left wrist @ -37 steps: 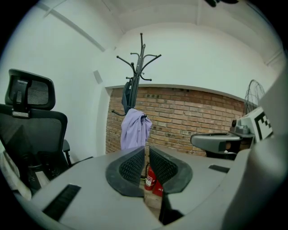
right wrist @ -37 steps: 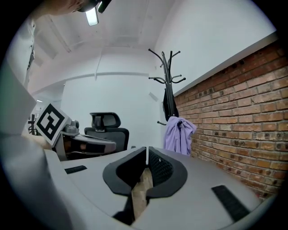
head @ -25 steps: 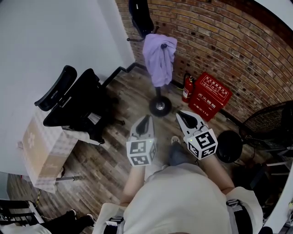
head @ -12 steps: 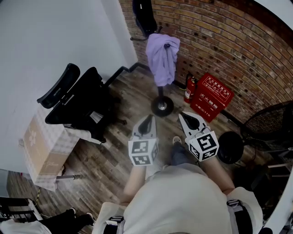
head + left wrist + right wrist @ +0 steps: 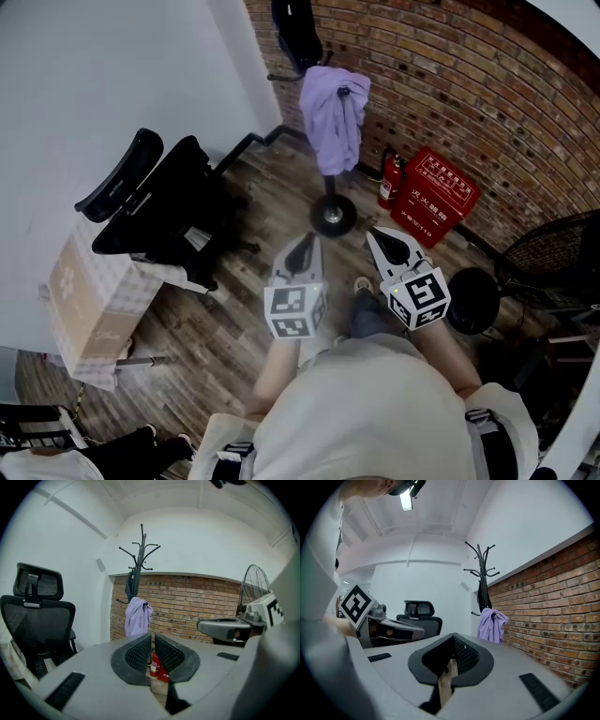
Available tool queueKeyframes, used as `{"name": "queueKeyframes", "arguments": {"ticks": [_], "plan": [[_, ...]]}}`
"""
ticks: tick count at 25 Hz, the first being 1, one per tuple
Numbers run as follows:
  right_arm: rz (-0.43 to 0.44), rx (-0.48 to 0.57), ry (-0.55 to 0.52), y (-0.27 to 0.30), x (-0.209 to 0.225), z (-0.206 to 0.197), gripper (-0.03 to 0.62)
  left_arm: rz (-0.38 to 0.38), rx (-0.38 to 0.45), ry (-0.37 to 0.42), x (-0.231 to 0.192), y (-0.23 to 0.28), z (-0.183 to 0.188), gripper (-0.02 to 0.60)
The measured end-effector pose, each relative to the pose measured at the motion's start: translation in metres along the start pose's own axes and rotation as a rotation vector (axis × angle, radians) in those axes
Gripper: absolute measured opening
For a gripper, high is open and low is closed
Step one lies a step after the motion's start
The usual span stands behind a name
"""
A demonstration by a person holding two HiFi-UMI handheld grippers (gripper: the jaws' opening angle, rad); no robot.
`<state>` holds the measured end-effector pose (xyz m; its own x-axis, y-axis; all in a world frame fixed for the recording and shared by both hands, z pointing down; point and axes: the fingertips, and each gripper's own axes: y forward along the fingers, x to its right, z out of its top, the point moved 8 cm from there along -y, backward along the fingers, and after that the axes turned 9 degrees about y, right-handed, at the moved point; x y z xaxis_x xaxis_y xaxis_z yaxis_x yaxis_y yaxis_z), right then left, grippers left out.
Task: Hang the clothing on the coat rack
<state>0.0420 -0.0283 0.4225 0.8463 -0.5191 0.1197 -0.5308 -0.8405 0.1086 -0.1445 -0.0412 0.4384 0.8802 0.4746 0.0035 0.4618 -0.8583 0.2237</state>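
A purple garment [image 5: 335, 112] hangs on the black coat rack [image 5: 332, 214] by the brick wall, with a dark garment [image 5: 295, 28] above it on the same rack. Neither gripper touches it. My left gripper [image 5: 302, 251] and right gripper [image 5: 389, 246] are held side by side well short of the rack, both pointing toward it. The left gripper [image 5: 153, 637] is shut with nothing between its pads. The right gripper [image 5: 453, 639] is also shut and empty. Each gripper view shows the purple garment [image 5: 138, 616] [image 5: 491, 625] in the distance.
A black office chair [image 5: 159, 202] stands left of the rack near a cardboard box [image 5: 89, 300]. A red fire-equipment box [image 5: 433, 197] and an extinguisher [image 5: 387, 180] sit against the brick wall. A floor fan [image 5: 553, 258] and a round black base [image 5: 472, 302] are at the right.
Both grippers keep their place. The head view has shifted a little, so the rack sits slightly further right in the picture.
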Motion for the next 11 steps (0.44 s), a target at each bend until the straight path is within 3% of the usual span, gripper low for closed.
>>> {"name": "queueKeyframes", "arguments": {"ticks": [11], "plan": [[0.010, -0.007, 0.007, 0.0034, -0.0002, -0.0021, -0.002, 0.000, -0.003, 0.011, 0.0006, -0.0008, 0.0004, 0.023]]}}
